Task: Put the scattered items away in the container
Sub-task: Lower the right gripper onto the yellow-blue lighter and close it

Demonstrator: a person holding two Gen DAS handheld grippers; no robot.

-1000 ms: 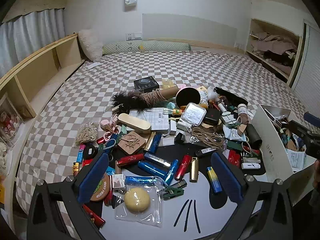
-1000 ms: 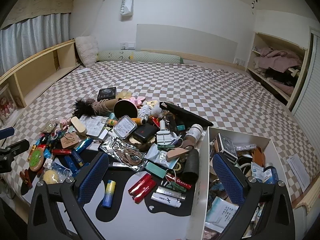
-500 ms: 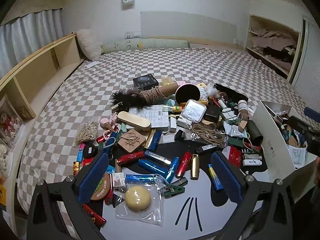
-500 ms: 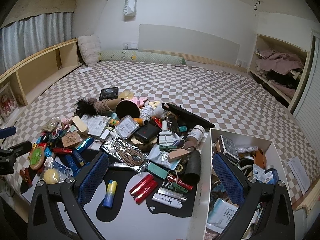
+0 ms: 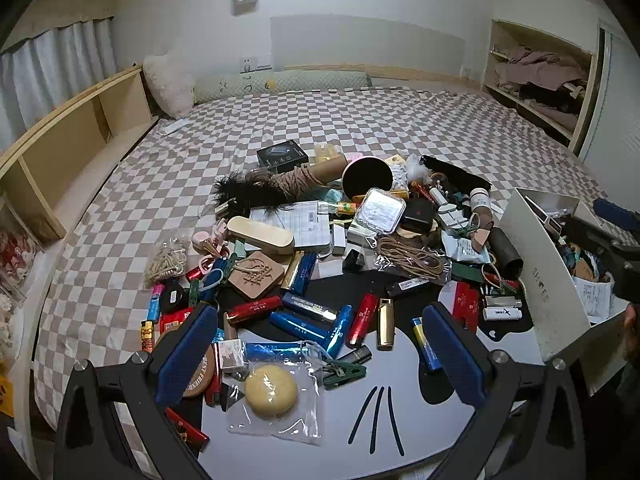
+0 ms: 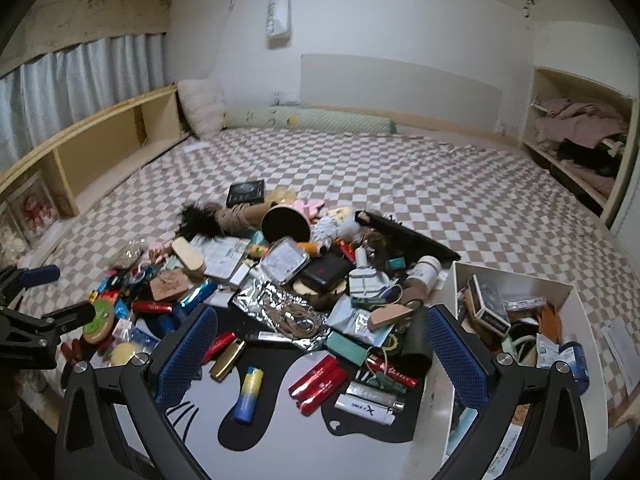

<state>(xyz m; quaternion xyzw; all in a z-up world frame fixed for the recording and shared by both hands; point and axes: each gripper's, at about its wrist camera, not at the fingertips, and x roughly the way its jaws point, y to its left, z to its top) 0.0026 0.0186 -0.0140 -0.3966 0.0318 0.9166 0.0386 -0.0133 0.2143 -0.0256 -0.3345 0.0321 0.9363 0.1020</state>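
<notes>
Many small items lie scattered on a white board with black cat shapes [image 5: 404, 432] at the foot of a checkered bed. Among them are red and blue tubes [image 5: 304, 316], a bagged yellow ball [image 5: 271, 390], a blue-yellow lighter [image 6: 248, 394] and a foil sheet [image 6: 280, 308]. A white box [image 6: 576, 300], partly filled, stands at the right; its wall [image 5: 532, 264] also shows in the left wrist view. My left gripper [image 5: 320, 352] hangs open above the tubes, holding nothing. My right gripper [image 6: 322, 354] hangs open above the lighters, left of the box.
The checkered bed [image 5: 360, 120] stretches away behind the pile. A wooden shelf [image 5: 60, 152] runs along the left, and an alcove with clothes [image 5: 540, 76] stands at the right. A black round can [image 6: 286, 224] and a long black case [image 6: 408, 236] sit at the pile's far side.
Both views have shifted slightly, with the pile sliding a little lower in the right wrist view. Both grippers stay open and no item has moved.
</notes>
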